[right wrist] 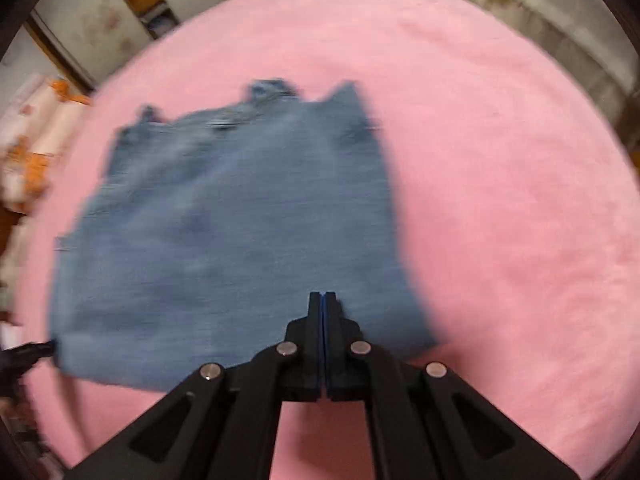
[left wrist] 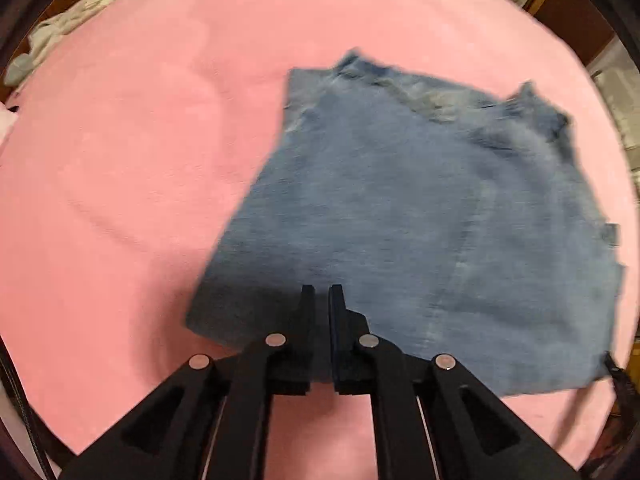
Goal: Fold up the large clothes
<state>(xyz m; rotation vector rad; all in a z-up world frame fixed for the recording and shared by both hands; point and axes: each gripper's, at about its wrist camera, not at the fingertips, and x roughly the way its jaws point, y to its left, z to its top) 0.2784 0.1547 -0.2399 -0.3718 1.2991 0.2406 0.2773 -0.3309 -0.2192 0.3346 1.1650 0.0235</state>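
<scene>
A blue denim garment (left wrist: 420, 216) lies folded on a pink blanket (left wrist: 140, 160); it also shows in the right wrist view (right wrist: 232, 232). My left gripper (left wrist: 322, 292) is shut on the garment's near edge toward its left corner, with denim pinched between the fingers. My right gripper (right wrist: 322, 298) is shut on the near edge toward the garment's right corner, a thin line of blue cloth between the fingers. Both views are blurred by motion. The tip of the other gripper shows at the frame edge in each view (left wrist: 618, 376) (right wrist: 28, 354).
The pink blanket (right wrist: 500, 200) covers the bed all around. White and floral clothes (left wrist: 60, 28) lie at the bed's far left. Floral bedding (right wrist: 36, 136) and cupboards (right wrist: 100, 12) stand beyond the bed's left side.
</scene>
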